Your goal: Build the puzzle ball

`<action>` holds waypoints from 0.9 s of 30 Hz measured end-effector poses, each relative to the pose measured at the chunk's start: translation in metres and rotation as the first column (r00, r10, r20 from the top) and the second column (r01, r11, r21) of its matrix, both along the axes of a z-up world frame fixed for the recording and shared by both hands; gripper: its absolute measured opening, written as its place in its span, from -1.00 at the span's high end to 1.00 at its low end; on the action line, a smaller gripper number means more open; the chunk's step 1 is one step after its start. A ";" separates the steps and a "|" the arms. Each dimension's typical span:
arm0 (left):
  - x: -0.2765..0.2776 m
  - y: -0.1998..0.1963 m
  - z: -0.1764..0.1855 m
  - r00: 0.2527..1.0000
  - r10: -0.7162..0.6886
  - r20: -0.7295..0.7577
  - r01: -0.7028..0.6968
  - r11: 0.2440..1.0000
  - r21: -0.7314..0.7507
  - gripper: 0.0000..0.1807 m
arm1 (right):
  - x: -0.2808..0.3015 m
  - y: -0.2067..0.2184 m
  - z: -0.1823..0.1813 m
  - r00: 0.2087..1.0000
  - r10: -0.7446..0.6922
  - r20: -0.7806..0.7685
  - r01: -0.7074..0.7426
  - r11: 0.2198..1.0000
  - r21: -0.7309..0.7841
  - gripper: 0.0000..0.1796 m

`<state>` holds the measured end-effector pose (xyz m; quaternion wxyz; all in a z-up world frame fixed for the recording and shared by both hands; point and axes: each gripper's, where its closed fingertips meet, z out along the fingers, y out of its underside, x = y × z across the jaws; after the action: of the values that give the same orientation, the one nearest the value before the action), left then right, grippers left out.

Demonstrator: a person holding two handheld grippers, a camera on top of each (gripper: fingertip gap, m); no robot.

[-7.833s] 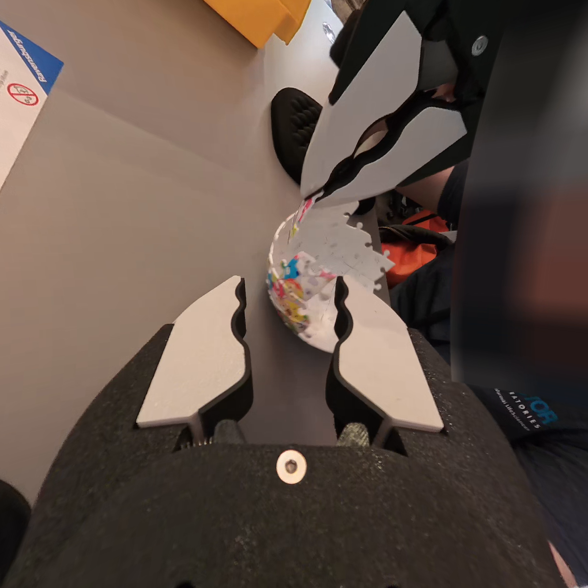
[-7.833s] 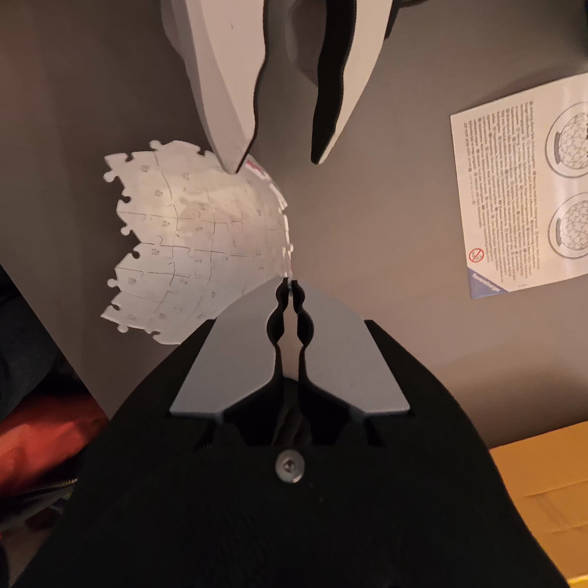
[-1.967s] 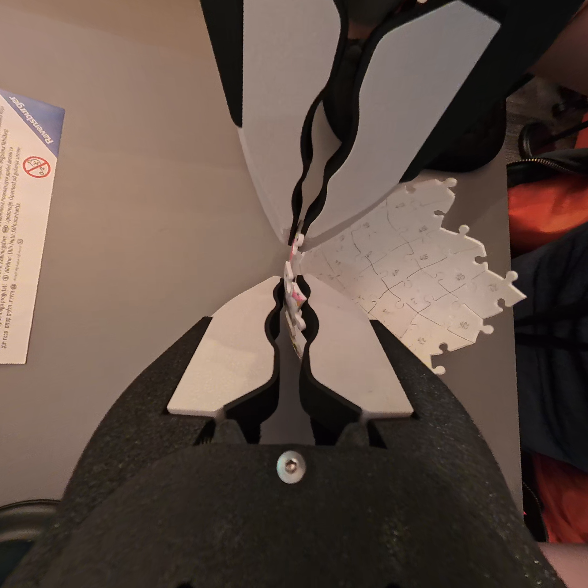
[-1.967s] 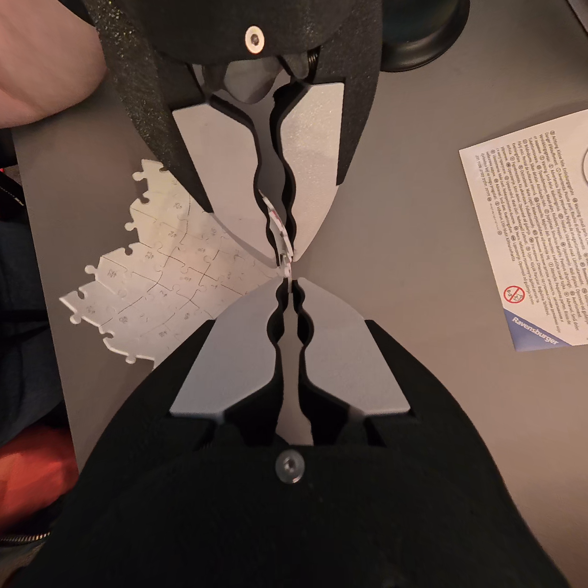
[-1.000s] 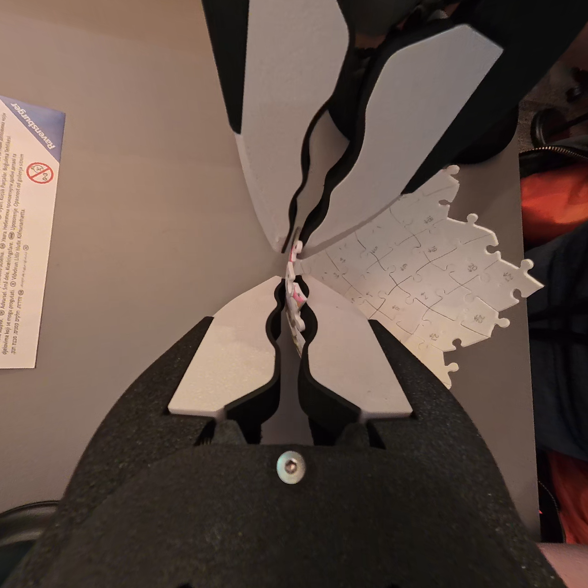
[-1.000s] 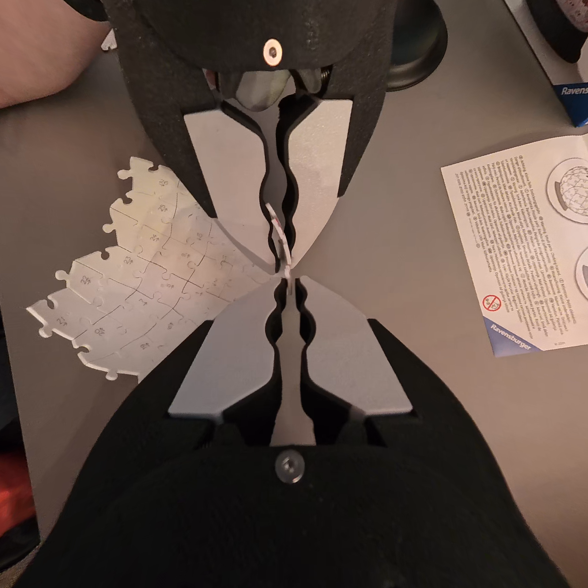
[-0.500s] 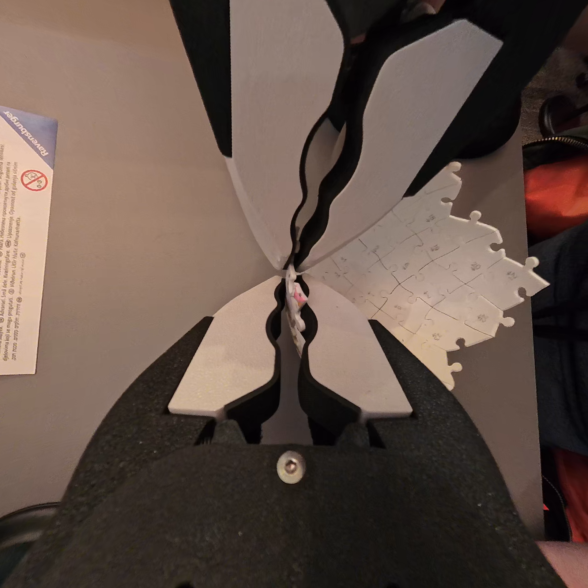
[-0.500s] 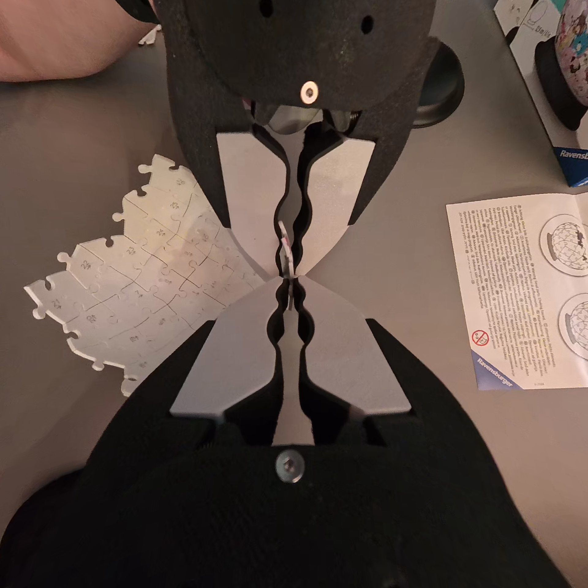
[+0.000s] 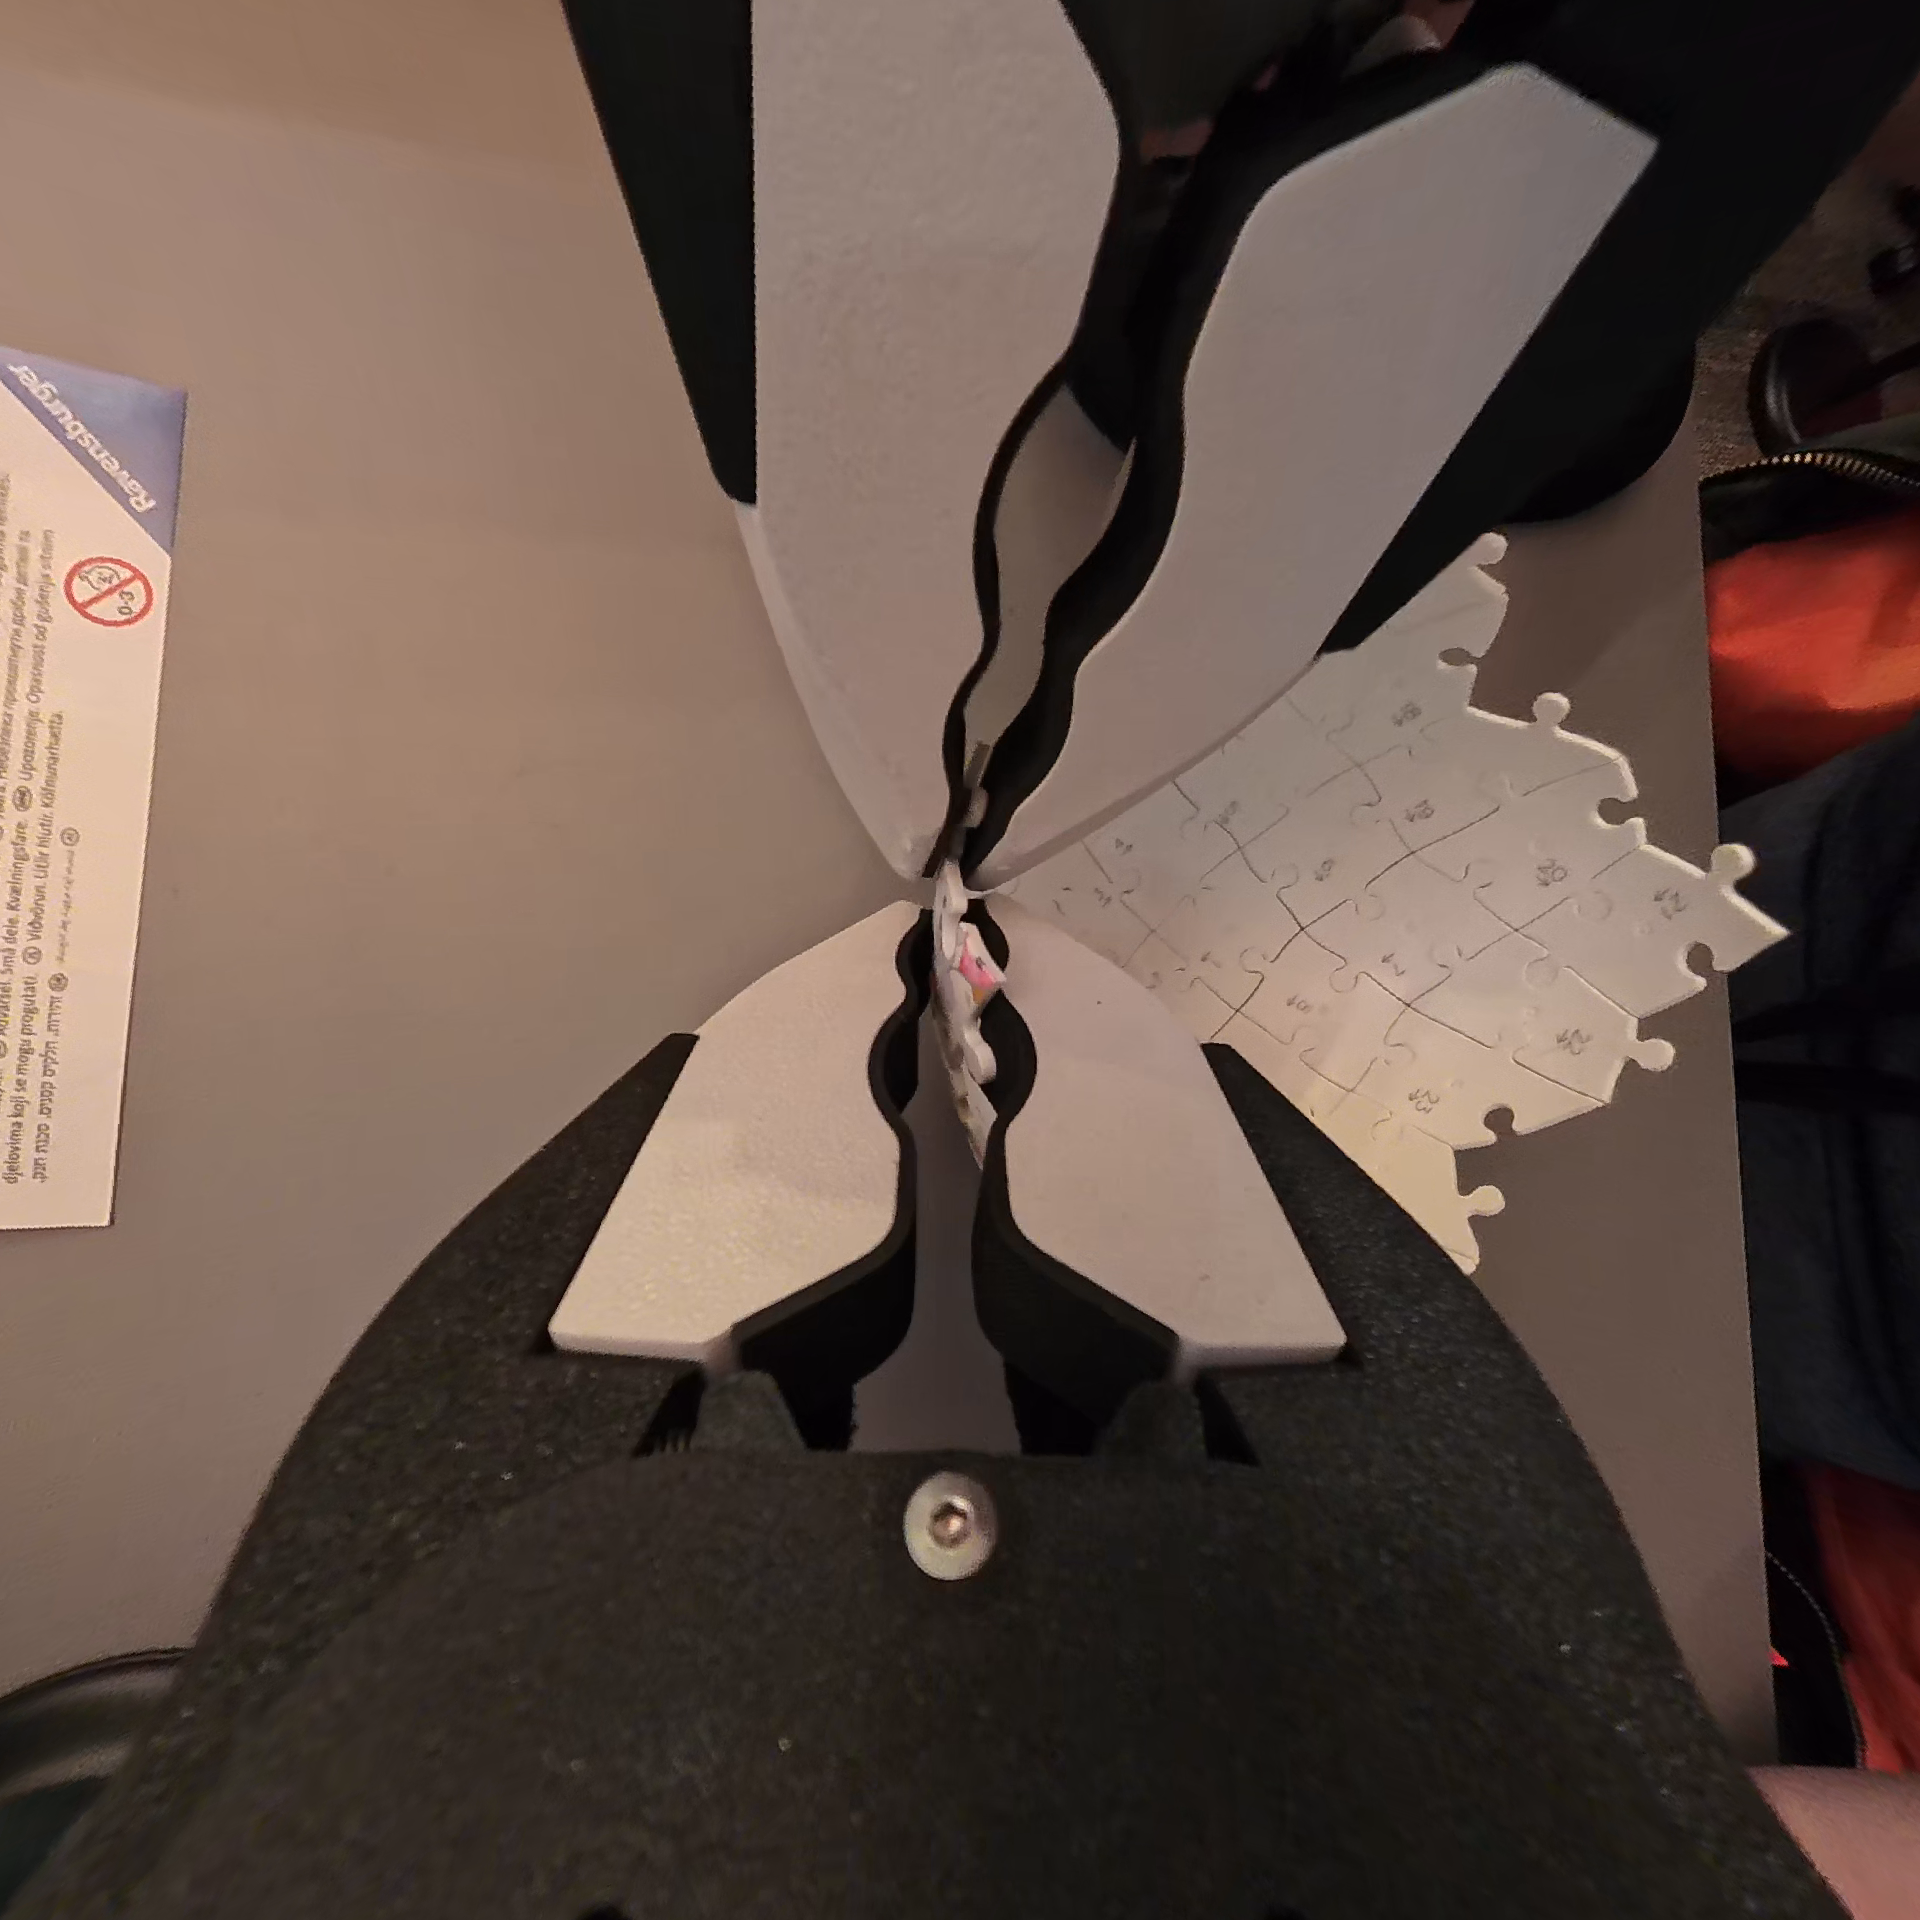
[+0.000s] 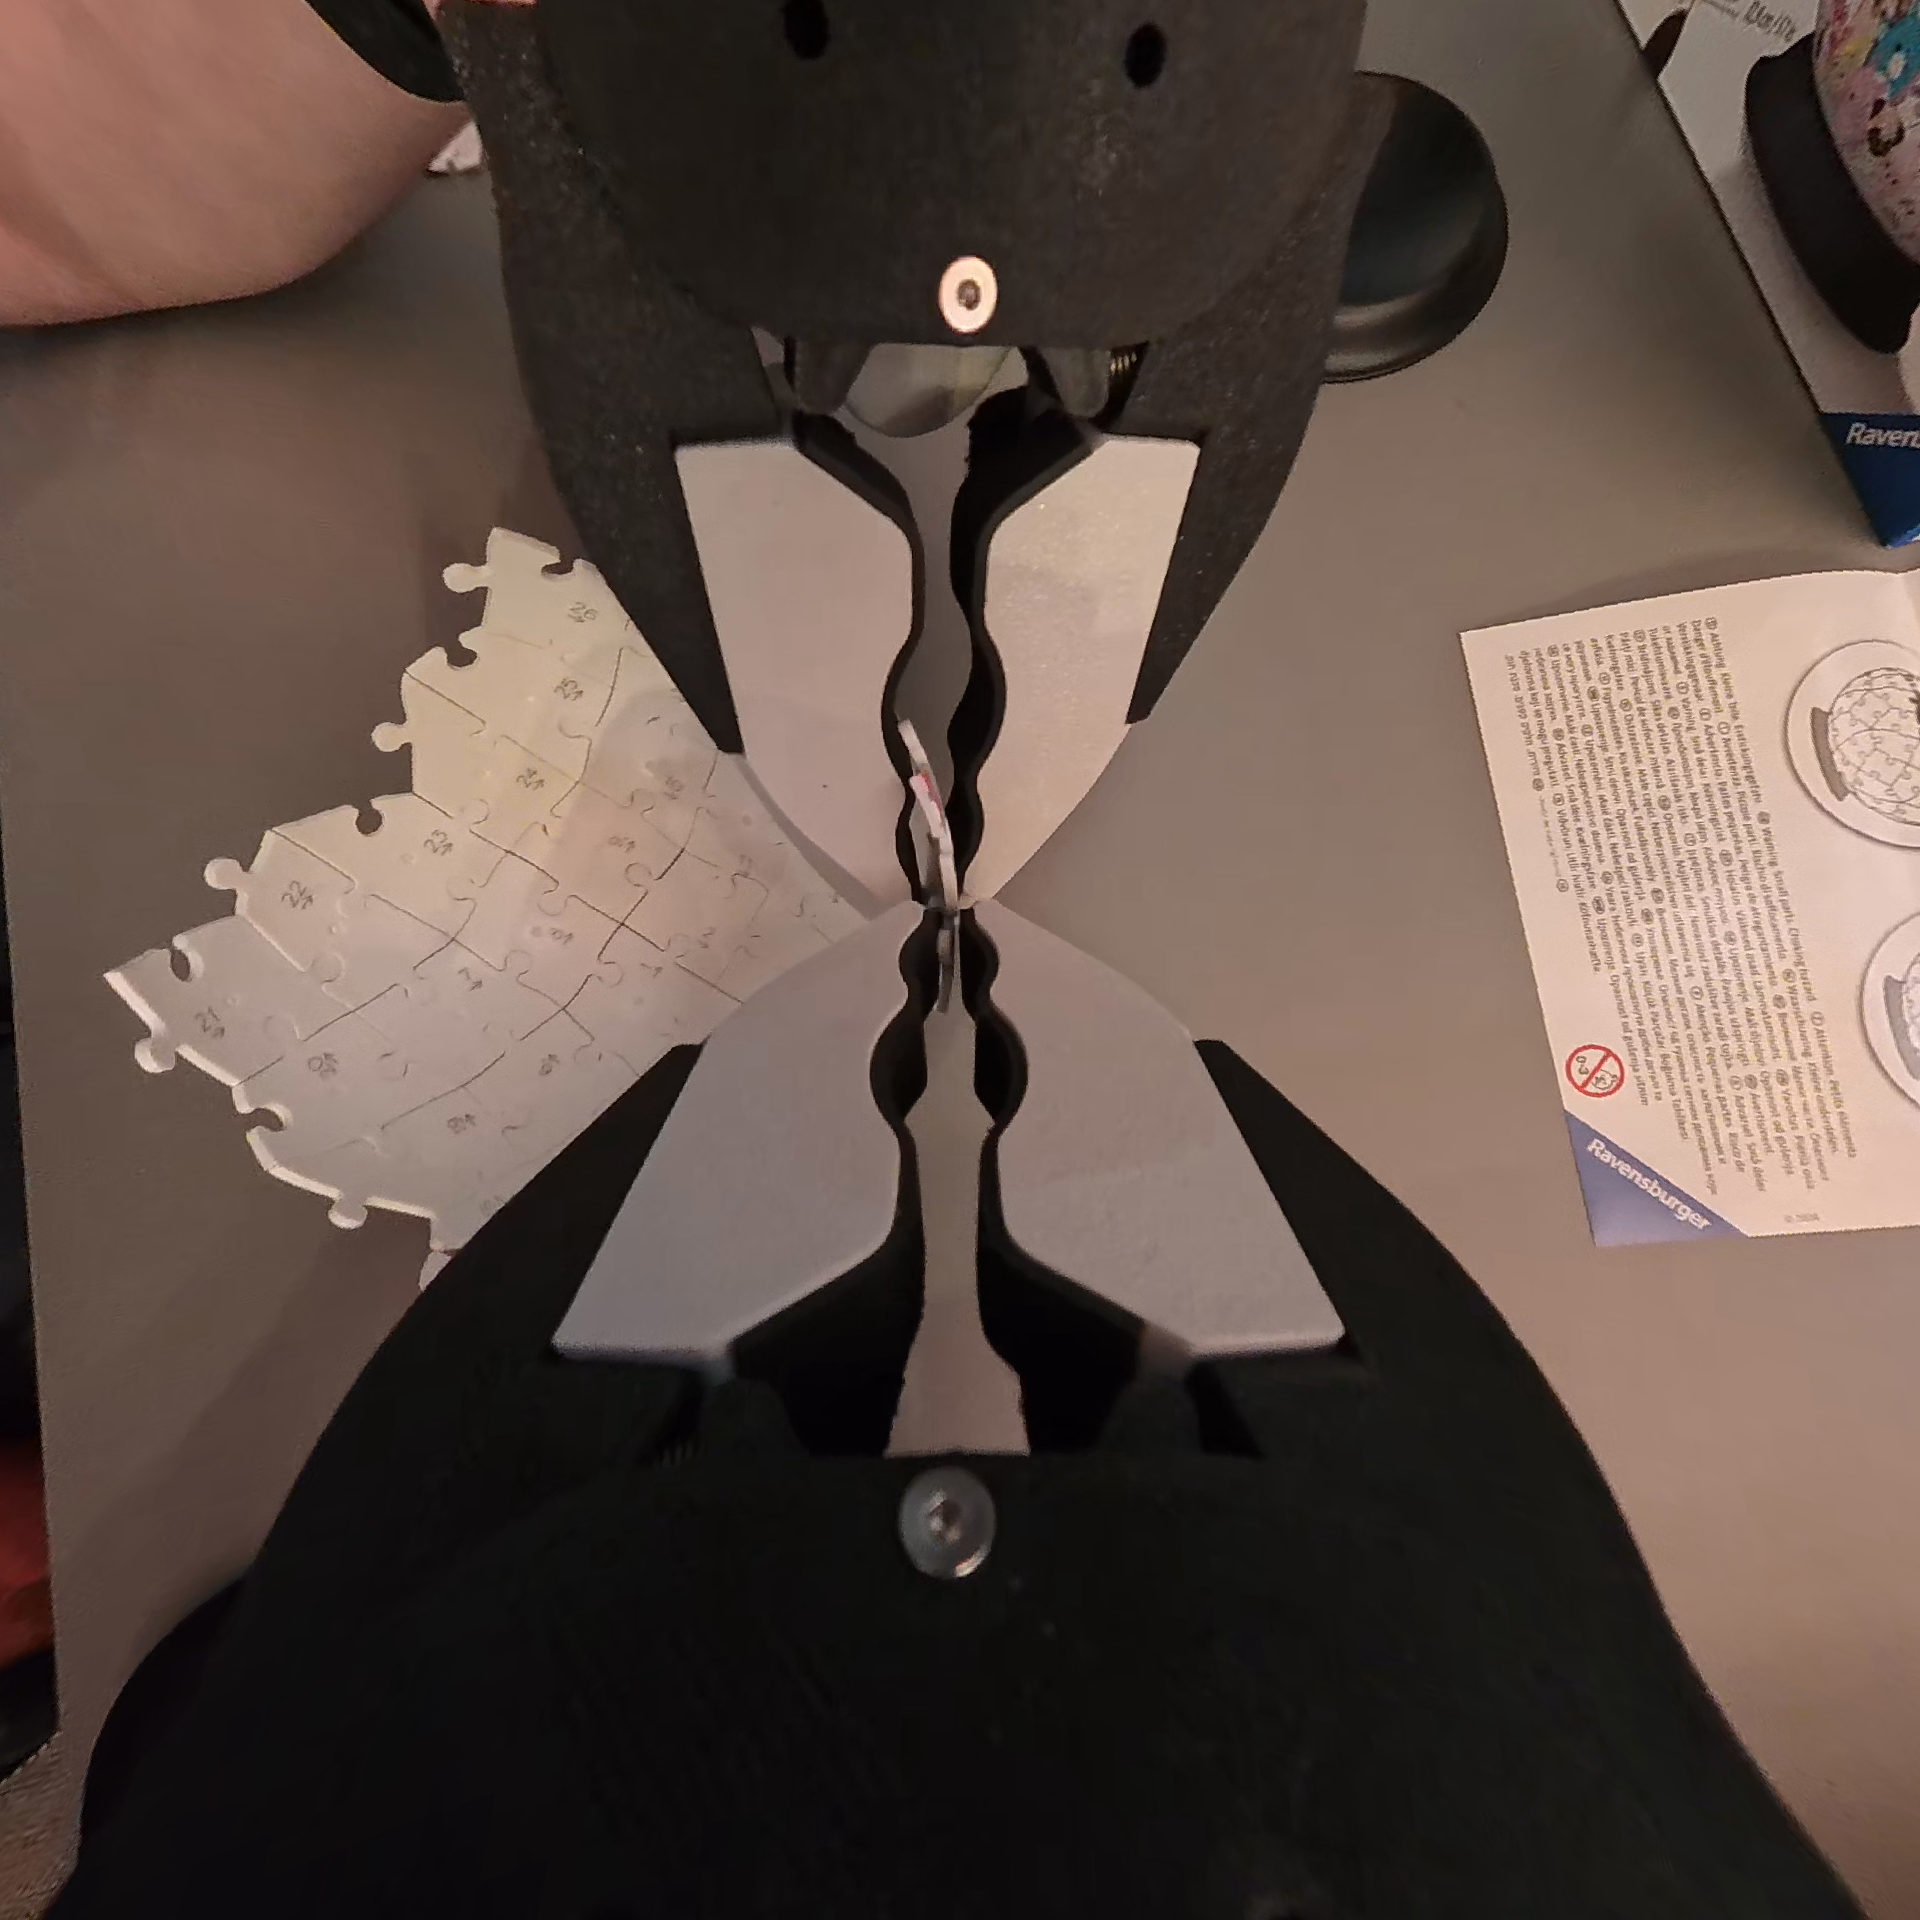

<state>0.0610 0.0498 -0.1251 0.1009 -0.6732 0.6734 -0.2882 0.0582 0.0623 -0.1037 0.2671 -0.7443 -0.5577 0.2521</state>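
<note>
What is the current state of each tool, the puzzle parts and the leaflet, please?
Left tool: shut on the edge of the puzzle section.
Right tool: shut on a loose puzzle piece, tip to tip with the left tool.
Puzzle section: partly built, blank numbered side in view.
Leaflet: unfolded, flat on the table.

1. Left wrist view: sits behind the left gripper [image 9: 951,914], looks forward along its fingers and steeply down at the grey table [image 9: 468,727]; very close.
2. Right wrist view: sits behind the right gripper [image 10: 945,935], same steep downward look, facing the opposite way.
3. Each view sees the other gripper head-on, tips nearly meeting.
4. Shared: assembled puzzle-ball section [image 9: 1455,935] [image 10: 416,935], instruction leaflet [image 9: 73,779] [image 10: 1683,914], tabletop.
</note>
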 end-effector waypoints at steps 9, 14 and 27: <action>0.001 -0.001 0.001 1.000 -0.004 0.004 0.004 1.000 -0.002 0.95 | 0.004 -0.003 -0.006 1.000 0.010 -0.003 -0.010 0.998 -0.056 0.89; 0.000 -0.001 0.001 1.000 -0.005 0.000 0.005 1.000 0.008 0.95 | 0.000 -0.005 -0.012 1.000 0.027 0.007 -0.026 0.997 -0.071 0.95; 0.000 -0.004 0.002 0.999 -0.037 0.004 0.037 0.999 0.033 0.95 | -0.001 -0.009 -0.010 1.000 -0.008 0.010 0.009 0.993 -0.119 0.96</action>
<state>0.0610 0.0461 -0.1235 0.1082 -0.6583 0.6902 -0.2803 0.0577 0.0536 -0.1142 0.2208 -0.7624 -0.5399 0.2801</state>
